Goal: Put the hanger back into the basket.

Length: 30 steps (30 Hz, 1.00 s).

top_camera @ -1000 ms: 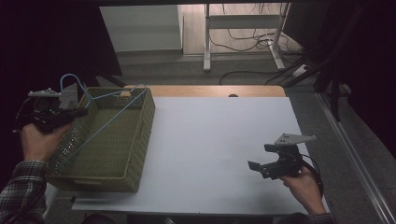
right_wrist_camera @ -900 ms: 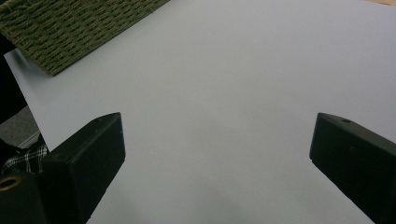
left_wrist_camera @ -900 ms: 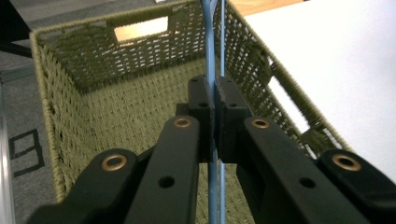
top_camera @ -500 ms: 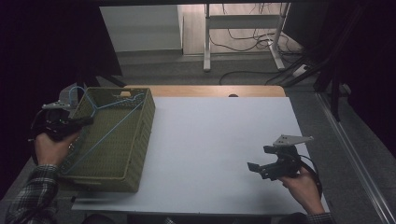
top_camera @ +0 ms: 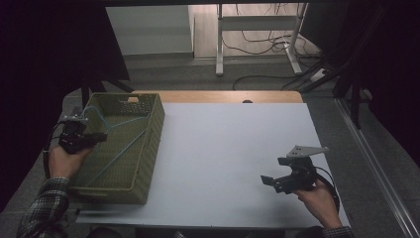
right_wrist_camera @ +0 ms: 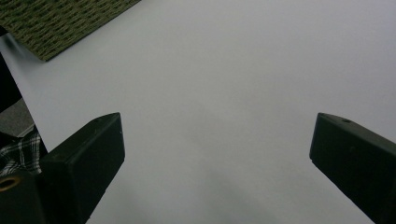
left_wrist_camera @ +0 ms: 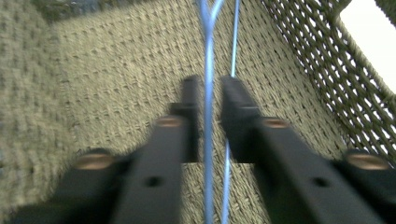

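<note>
A: What has changed over the last second?

B: The left gripper (top_camera: 77,135) has pulled back toward the table's left edge, past the basket's (top_camera: 148,144) left rim. The basket itself has swung round; its long side now runs from the table's near left corner toward the far edge. The blue cord (top_camera: 121,121) it holds runs from the gripper across the basket's inside.

A: And what does that mean for the work?

B: Likely the cord is being drawn out of the basket, and the drag has turned the basket along with it. The cord is not free yet: lengths of it still lie on the basket floor.

A: How are the fingers set?

B: The left gripper's fingers (left_wrist_camera: 187,116) are narrow, closed on the cord (left_wrist_camera: 208,112). The right gripper (top_camera: 280,179) hangs over the table's near right corner with its fingers (right_wrist_camera: 88,154) wide apart and nothing between them.

A: What does one view give that another lacks?

B: The left gripper view shows the cord pinched between the fingers, a second strand (left_wrist_camera: 229,154) beside it, and the woven floor. The high view gives the basket's placing on the table (top_camera: 228,148). The right gripper view adds bare table and a basket corner (right_wrist_camera: 60,23).
</note>
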Each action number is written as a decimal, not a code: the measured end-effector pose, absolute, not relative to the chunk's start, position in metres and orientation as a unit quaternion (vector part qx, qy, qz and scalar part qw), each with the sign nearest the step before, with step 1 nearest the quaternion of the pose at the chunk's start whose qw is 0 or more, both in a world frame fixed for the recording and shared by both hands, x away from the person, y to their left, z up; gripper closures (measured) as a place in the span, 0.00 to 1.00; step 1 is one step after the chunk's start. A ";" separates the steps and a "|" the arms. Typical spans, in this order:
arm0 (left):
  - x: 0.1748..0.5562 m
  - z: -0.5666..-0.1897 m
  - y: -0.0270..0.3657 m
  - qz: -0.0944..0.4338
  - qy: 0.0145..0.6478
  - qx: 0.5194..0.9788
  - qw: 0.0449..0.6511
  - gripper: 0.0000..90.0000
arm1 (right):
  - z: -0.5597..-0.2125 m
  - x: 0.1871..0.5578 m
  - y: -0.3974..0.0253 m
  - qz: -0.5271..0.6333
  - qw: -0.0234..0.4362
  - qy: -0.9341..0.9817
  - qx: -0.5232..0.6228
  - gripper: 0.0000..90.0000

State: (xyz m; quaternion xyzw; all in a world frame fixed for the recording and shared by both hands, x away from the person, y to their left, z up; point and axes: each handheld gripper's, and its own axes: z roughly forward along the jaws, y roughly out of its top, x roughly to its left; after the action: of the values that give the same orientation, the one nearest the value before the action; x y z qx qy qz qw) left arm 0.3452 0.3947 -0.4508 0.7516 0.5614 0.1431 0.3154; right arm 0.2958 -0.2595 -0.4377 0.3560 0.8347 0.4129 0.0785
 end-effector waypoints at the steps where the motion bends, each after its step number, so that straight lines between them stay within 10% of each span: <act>1: 0.343 -0.448 0.395 0.150 0.566 0.747 0.316 0.75 | -0.438 0.296 -0.260 0.413 0.079 0.835 0.356 0.03; 15: 0.288 -0.407 0.345 0.140 0.474 0.760 0.422 0.23 | -0.430 0.287 -0.260 0.416 0.098 0.834 0.349 0.03; 30: 0.243 -0.428 0.293 0.108 0.435 0.759 0.473 0.09 | -0.434 0.269 -0.267 0.423 0.139 0.825 0.348 0.03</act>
State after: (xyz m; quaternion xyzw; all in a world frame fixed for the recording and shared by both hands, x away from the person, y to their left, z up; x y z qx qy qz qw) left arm 0.2433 0.2931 -0.4283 0.7590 0.4347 0.1079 0.4725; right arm 0.2694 -0.2667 -0.4342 0.3481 0.8248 0.4233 0.1390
